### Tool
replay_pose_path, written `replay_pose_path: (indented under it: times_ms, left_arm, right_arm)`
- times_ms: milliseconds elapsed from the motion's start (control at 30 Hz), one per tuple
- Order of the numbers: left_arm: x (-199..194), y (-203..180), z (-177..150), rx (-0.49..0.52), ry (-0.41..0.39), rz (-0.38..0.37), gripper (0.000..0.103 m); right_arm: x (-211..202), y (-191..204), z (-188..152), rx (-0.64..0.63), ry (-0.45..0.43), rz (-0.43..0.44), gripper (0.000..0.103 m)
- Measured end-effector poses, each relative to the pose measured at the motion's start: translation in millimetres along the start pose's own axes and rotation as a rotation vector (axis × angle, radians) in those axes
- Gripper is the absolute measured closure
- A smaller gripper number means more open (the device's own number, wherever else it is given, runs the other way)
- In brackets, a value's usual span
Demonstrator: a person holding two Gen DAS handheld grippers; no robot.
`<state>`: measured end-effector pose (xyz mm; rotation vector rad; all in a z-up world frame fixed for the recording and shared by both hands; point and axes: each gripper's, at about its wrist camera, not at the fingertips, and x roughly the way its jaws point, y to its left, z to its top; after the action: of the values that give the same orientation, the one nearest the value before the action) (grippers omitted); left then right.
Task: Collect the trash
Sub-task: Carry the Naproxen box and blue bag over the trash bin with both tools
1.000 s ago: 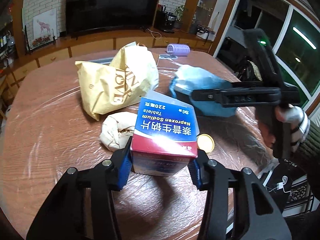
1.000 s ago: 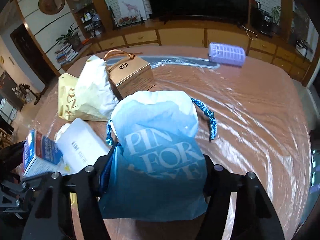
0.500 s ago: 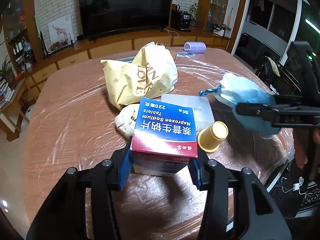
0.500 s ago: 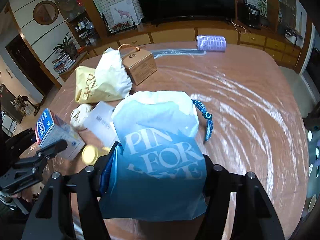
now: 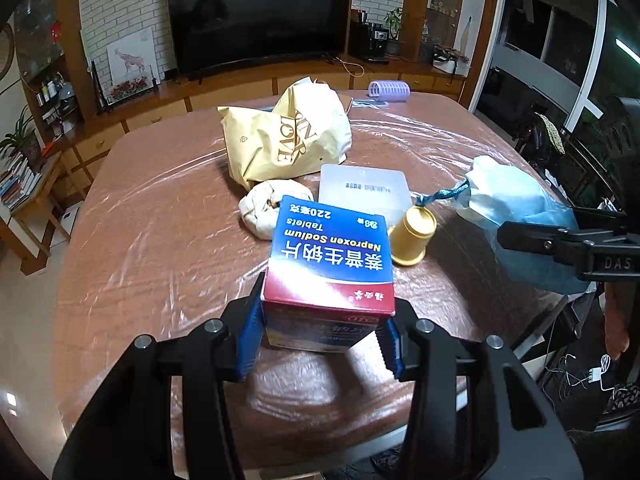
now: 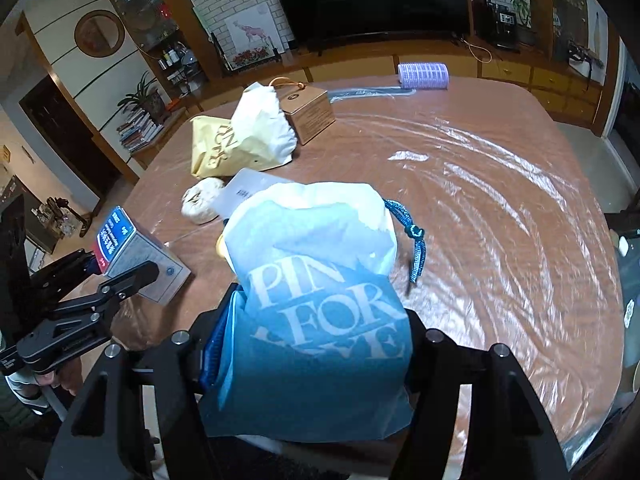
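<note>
My left gripper (image 5: pixel 320 344) is shut on a blue, white and red medicine box (image 5: pixel 330 258) and holds it above the table's near edge; the box also shows in the right wrist view (image 6: pixel 132 248). My right gripper (image 6: pixel 312 348) is shut on a blue paper bag (image 6: pixel 320 300) with a blue cord, held above the table; the bag also shows at the right of the left wrist view (image 5: pixel 516 204). On the table lie a crumpled paper ball (image 5: pixel 266 206), a flat white plastic lid (image 5: pixel 364 190) and a tipped gold cup (image 5: pixel 412 236).
A yellow paper bag (image 5: pixel 280 140) lies at the table's middle, with a brown cardboard box (image 6: pixel 310 110) behind it. A purple roller (image 6: pixel 424 75) sits at the far edge. The table (image 5: pixel 160 220) is covered in clear plastic film. Cabinets and a TV stand behind.
Both grippers have pulled back and risen from the table with their loads. The blue bag has moved right, off the white lid and gold cup.
</note>
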<state>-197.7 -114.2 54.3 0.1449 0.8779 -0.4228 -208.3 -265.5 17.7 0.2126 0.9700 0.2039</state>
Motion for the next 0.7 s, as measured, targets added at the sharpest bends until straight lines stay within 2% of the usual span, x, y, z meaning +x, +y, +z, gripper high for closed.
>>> replay_pose_path:
  times_ms: [300,700]
  left_arm:
    - [-19.5,-11.6,-13.9,0.018,-0.005,-0.003,0.053]
    - [-46.8,-27.2,-43.5,0.028,-0.006,0.004,0.054]
  right_arm:
    - [-27.5,10.1,-25.4,-0.004,0.000,0.063,0.040]
    - [-52.6,17.5,-65.1,-0.050,0.035,0.099,0.040]
